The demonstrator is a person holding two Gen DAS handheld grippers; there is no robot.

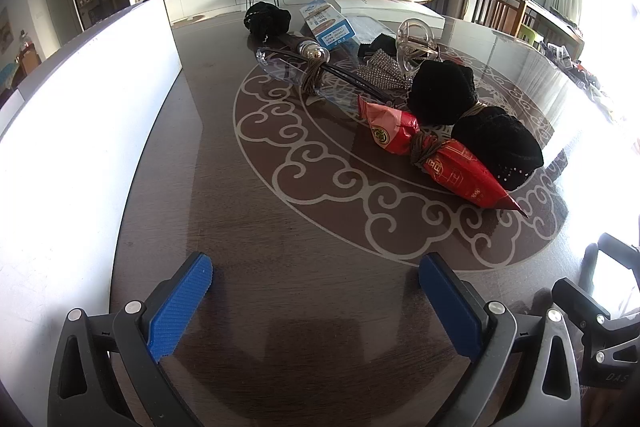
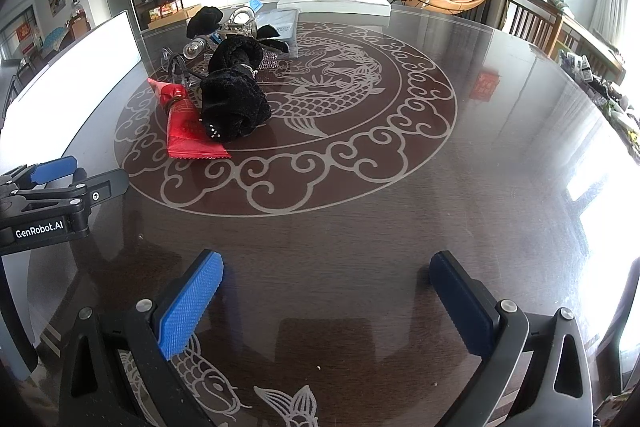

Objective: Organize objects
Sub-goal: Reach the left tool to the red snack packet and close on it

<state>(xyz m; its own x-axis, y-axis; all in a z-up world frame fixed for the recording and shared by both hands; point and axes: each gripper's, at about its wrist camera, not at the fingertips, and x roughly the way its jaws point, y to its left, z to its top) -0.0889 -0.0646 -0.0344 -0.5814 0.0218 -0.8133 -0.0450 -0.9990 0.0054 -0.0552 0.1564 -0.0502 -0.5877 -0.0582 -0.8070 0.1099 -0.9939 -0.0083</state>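
A row of objects lies on the dark round table (image 1: 280, 227). A red snack packet (image 1: 432, 151) tied with a band lies nearest, also in the right wrist view (image 2: 188, 131). A black fuzzy cloth bundle (image 1: 476, 115) lies beside it, also in the right wrist view (image 2: 236, 99). Behind are a glasses case with a hair tie (image 1: 316, 71), a sparkly mesh piece (image 1: 380, 71), a clear plastic ring (image 1: 414, 39), a blue-white box (image 1: 328, 23) and another black bundle (image 1: 266, 19). My left gripper (image 1: 316, 287) is open and empty, short of the packet. My right gripper (image 2: 326, 291) is open and empty over bare table.
A white panel (image 1: 80, 131) stands along the table's left side, also in the right wrist view (image 2: 92, 67). A large white flat box (image 1: 384, 3) lies at the far edge. Chairs (image 2: 536, 23) stand at the right. The left gripper's body (image 2: 48, 195) shows at the right view's left edge.
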